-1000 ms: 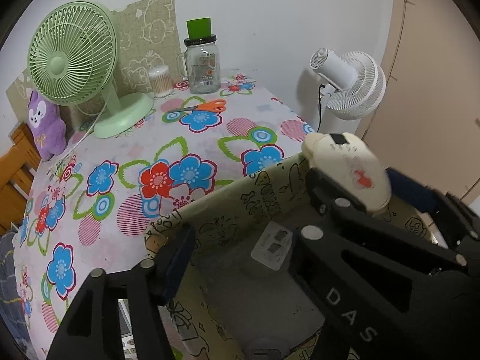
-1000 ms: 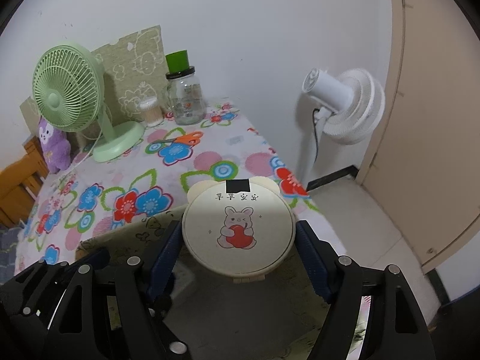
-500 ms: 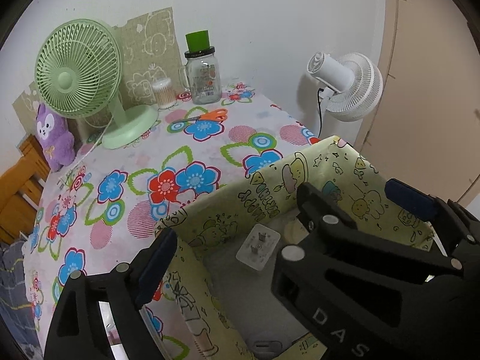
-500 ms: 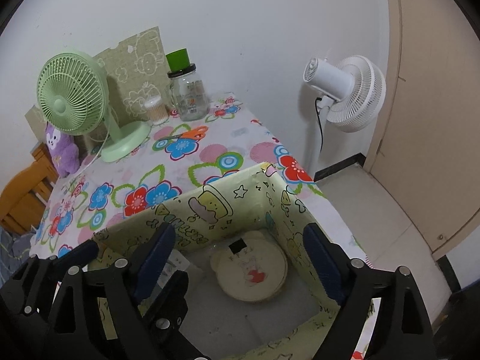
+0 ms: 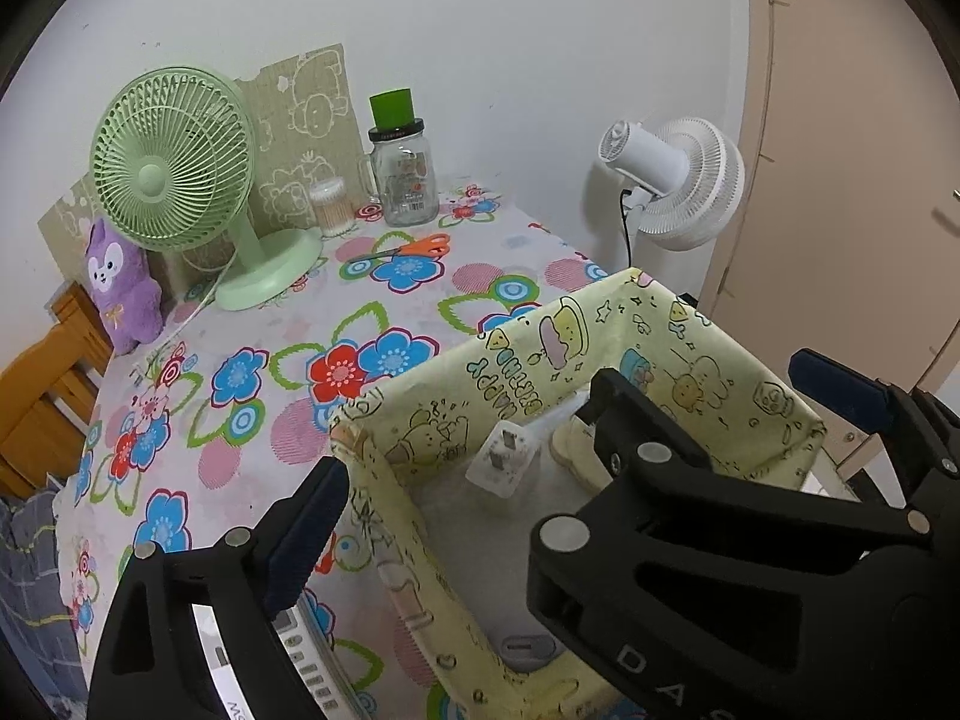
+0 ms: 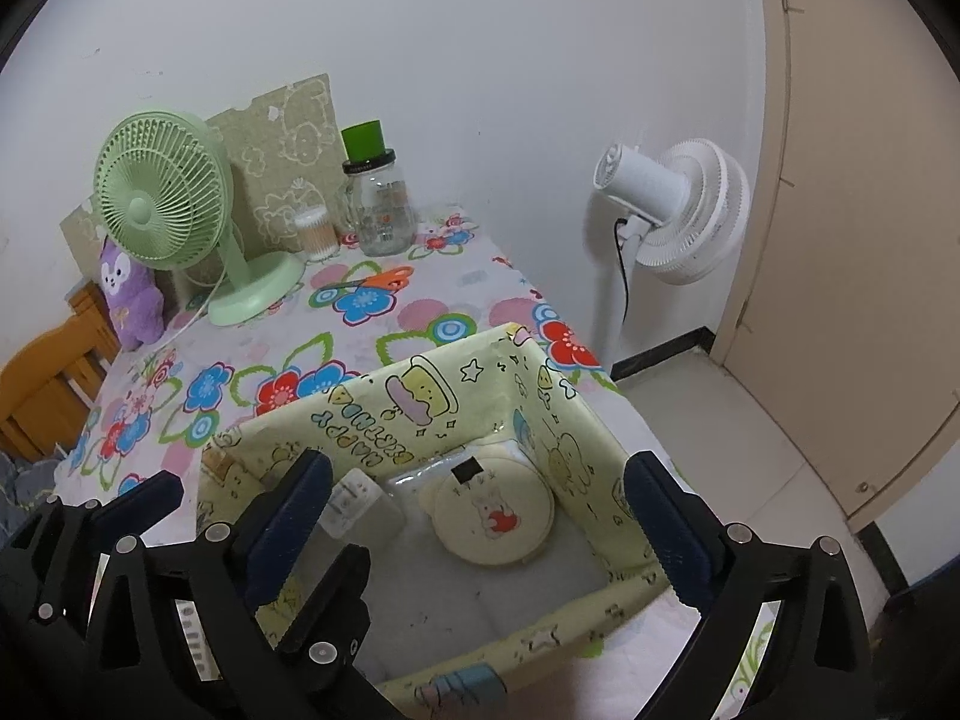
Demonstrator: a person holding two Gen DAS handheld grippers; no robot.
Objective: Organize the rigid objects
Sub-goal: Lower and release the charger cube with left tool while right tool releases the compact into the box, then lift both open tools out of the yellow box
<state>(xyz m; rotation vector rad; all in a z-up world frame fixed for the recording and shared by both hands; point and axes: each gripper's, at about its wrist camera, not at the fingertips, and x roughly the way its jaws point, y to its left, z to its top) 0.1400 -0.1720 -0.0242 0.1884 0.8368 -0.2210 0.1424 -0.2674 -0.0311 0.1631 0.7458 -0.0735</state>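
Note:
A yellow cartoon-print fabric box (image 6: pixel 420 402) stands at the table's near right corner. On its grey floor lies a round cream disc with a rabbit picture (image 6: pixel 492 519), flat against the far right wall. A white plug-like block (image 5: pixel 501 462) lies beside it. My right gripper (image 6: pixel 477 471) hovers above the box, jaws opening wide, pads clear of the disc below. My left gripper (image 5: pixel 480 480) sits at the box's left wall, jaws opening, nothing held. Its right finger is mixed up with the right gripper's black finger (image 5: pixel 630 438), which hides part of the disc (image 5: pixel 567 450).
At the back of the flowered tablecloth (image 5: pixel 252 420) stand a green desk fan (image 5: pixel 174 174), a glass jar with a green lid (image 5: pixel 405 186) and a swab tub (image 5: pixel 330 207). Orange scissors (image 5: pixel 414 247) lie nearby. A purple plush (image 5: pixel 120 288), a wooden chair (image 5: pixel 42 396) and a white floor fan (image 5: pixel 678 180) flank the table.
A second ago my right gripper held the round disc over the box; it now lies on the box floor. Both grippers have opened wider and pulled back and up.

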